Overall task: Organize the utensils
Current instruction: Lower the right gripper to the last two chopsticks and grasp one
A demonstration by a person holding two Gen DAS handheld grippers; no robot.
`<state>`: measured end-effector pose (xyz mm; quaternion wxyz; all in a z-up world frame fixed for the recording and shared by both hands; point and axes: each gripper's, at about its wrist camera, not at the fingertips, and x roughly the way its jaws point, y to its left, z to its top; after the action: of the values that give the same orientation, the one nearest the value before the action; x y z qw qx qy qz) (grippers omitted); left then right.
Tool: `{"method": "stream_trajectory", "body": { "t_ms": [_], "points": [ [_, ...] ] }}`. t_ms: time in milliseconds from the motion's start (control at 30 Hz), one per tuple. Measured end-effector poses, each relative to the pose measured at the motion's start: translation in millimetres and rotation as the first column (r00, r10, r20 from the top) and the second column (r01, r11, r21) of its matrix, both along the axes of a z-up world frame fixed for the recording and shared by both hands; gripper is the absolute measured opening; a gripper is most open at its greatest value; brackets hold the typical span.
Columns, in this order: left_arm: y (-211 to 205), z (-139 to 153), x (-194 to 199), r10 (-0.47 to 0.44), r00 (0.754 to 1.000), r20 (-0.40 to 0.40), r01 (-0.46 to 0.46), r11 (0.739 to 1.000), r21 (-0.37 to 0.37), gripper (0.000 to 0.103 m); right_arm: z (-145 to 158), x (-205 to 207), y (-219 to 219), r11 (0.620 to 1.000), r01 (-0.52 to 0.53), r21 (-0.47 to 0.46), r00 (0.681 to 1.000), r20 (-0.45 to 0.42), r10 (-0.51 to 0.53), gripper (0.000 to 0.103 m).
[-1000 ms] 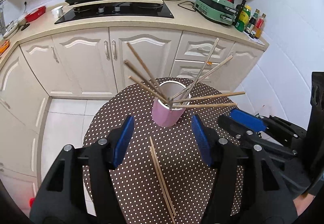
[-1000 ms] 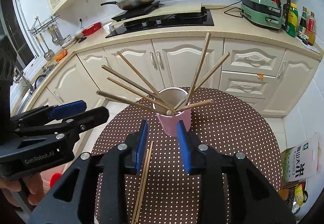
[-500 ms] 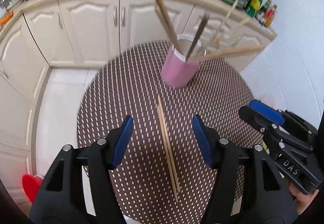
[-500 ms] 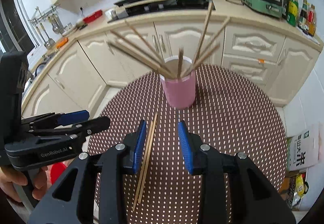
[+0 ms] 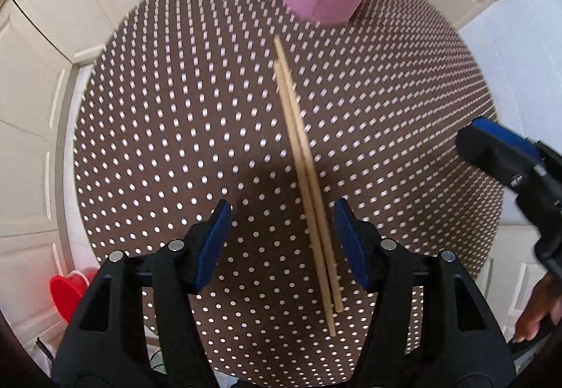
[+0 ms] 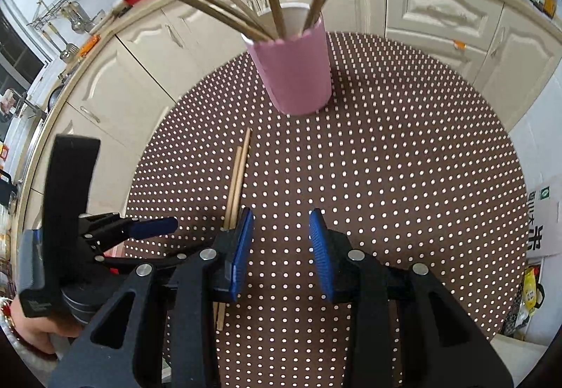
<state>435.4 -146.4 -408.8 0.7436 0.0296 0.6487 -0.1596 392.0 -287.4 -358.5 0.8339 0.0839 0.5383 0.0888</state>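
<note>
Left gripper [image 5: 281, 240] hanging low over the loose chopsticks [image 5: 302, 156], fingers spread wide, nothing pinched. Pair lying flat on the worktop [image 5: 158, 114], running between the fingers but hugging the right-hand pad, near ends just behind the tips. Probably lined up that way so one squeeze catches both sticks at once, though a bit off-centre.

Right gripper [image 6: 281, 247] also spread and holding nothing, parked with the same pair just outside its left finger. Looks like standby.

Pink cup [image 6: 293, 68] straight ahead of both sets of fingers, already stuffed with chopsticks fanned against the rim, so likely the destination.

Round brown polka-dot cloth on the worktop, cream kitchen cabinets [image 6: 435, 8] behind, red bucket [image 5: 68, 293] on the floor.
</note>
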Motion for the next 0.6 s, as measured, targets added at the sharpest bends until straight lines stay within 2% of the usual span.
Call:
{"method": "stream_trajectory", "body": {
  "t_ms": [133,600],
  "points": [
    [1,-17,2,0.004,0.999,-0.038,-0.003,1.0,0.018,0.06,-13,7,0,1.0,-0.005,0.018,0.999,-0.044,0.006,0.032],
    [-15,-18,33,-0.037,0.999,-0.006,0.037,0.998,0.056,0.066,-23,30,12,0.999,-0.041,0.032,0.995,-0.085,0.043,0.032]
  ]
}}
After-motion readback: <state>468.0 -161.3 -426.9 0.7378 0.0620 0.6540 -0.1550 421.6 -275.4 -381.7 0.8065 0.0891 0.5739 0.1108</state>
